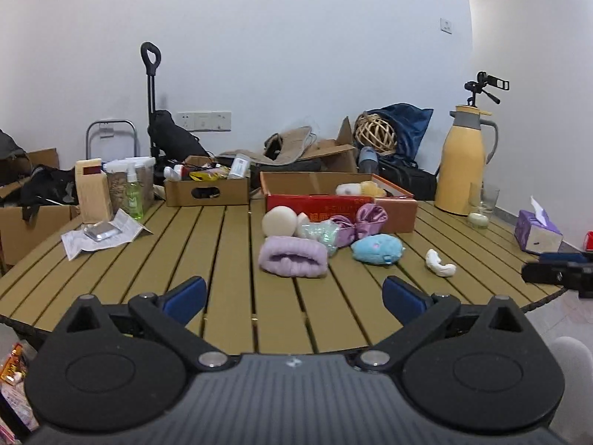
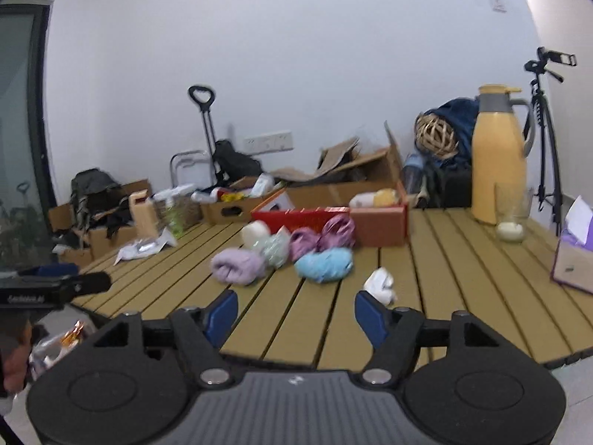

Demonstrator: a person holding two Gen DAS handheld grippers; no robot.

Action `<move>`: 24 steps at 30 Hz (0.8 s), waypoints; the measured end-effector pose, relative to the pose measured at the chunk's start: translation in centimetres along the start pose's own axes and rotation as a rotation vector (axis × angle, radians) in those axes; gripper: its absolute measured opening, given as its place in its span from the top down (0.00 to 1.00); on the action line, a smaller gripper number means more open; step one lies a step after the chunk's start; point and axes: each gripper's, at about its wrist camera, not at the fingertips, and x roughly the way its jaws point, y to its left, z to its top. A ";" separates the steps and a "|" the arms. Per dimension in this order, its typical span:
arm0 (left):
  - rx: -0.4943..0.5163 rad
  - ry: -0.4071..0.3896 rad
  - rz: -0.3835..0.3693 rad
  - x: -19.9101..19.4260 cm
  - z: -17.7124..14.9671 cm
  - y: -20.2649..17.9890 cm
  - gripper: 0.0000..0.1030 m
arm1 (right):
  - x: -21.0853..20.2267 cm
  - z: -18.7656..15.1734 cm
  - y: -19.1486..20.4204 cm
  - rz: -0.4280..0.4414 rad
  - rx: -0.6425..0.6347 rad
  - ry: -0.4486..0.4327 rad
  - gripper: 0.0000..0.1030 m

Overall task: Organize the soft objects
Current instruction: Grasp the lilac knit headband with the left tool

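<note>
My left gripper (image 1: 294, 294) is spread wide above the near edge of the slatted tan bench (image 1: 185, 244), its blue-padded fingers (image 1: 187, 294) holding nothing. Straight ahead of it, a little beyond the fingertips, lies a lilac knitted headband (image 1: 292, 257) — a soft ribbed loop lying flat with its opening facing me. Past that sits a cream round sponge ball (image 1: 280, 221), and just right of the ball an iridescent pale-green crinkly pouch (image 1: 321, 233) touches a shiny purple satin scrunchie (image 1: 355, 222). Ahead and to the right of this gripper is a light-blue plush toy (image 1: 377, 248) with small pink marks, and further right, alone, a small white curled soft piece (image 1: 439, 262). Behind the cluster stands a red open cardboard box (image 1: 333, 196); a white and a yellow soft item (image 1: 357, 188) lie inside it by its far right corner.

My right gripper (image 2: 295, 314) is also parted, with nothing between its blue fingers (image 2: 222, 315). This view is blurred. The white curled piece (image 2: 380, 284) sits just ahead of the right finger's tip — whether they touch, I cannot tell. The blue plush (image 2: 325, 264) lies ahead near the centre line, the lilac headband (image 2: 237, 265) ahead and to the left. Far right stands a yellow thermos jug (image 2: 498, 155) with a glass (image 2: 513, 215) beside it.
</note>
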 end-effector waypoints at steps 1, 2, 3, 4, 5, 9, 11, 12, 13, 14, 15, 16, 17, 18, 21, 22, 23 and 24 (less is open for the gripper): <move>-0.007 -0.009 0.011 0.0 0.1 0.2 0.00 | 0.1 -0.1 0.2 -0.010 -0.004 0.001 0.33; -0.018 -0.018 0.014 0.1 0.2 0.5 0.00 | 0.3 0.0 0.3 -0.009 0.003 -0.002 0.33; -0.031 -0.023 0.010 0.2 0.2 0.7 0.00 | 0.5 0.0 0.4 0.002 0.016 0.001 0.33; -0.044 -0.021 0.008 0.4 0.0 1.1 0.00 | 0.9 -0.1 0.5 0.012 0.023 0.007 0.33; -0.057 -0.013 0.007 0.9 -0.3 1.3 0.00 | 1.3 -0.1 0.6 0.021 0.029 0.014 0.33; -0.086 0.031 0.009 4.0 -0.6 2.4 0.01 | 4.8 0.2 0.7 0.102 0.101 0.062 0.35; -0.106 0.044 -0.004 6.2 -0.5 3.2 0.05 | 7.4 0.4 0.8 0.133 0.143 0.102 0.46; -0.118 0.052 -0.009 7.3 -0.3 3.5 0.10 | 8.8 0.5 0.9 0.143 0.159 0.118 0.49; -0.129 0.058 -0.020 8.4 0.1 3.8 0.16 | 10.3 0.8 1.2 0.154 0.174 0.132 0.51; -0.142 0.063 -0.035 9.8 0.5 4.3 0.19 | 11.8 1.1 1.4 0.161 0.187 0.141 0.54; -0.165 0.068 -0.058 11.6 1.2 4.9 0.23 | 13.3 1.5 1.6 0.171 0.203 0.147 0.55; -0.184 0.075 -0.076 13.0 1.6 5.4 0.26 | 15.1 2.0 1.8 0.185 0.224 0.151 0.57; -0.208 0.087 -0.092 14.7 2.2 5.8 0.27 | 16.5 2.3 1.9 0.196 0.240 0.153 0.57; -0.231 0.095 -0.111 16.6 2.8 6.3 0.27 | 18.0 2.8 2.1 0.207 0.255 0.157 0.58; -0.304 0.140 -0.151 21.6 3.5 7.4 0.27 | 22.3 3.7 2.4 0.214 0.299 0.164 0.59; -0.338 0.160 -0.174 23.2 3.3 7.9 0.27 | 23.6 3.9 2.4 0.212 0.324 0.168 0.59; -0.373 0.179 -0.193 24.2 3.1 8.3 0.27 | 24.8 3.8 2.3 0.215 0.349 0.172 0.59; -0.429 0.204 -0.229 25.4 2.6 8.9 0.27 | 25.9 3.7 2.2 0.214 0.380 0.180 0.59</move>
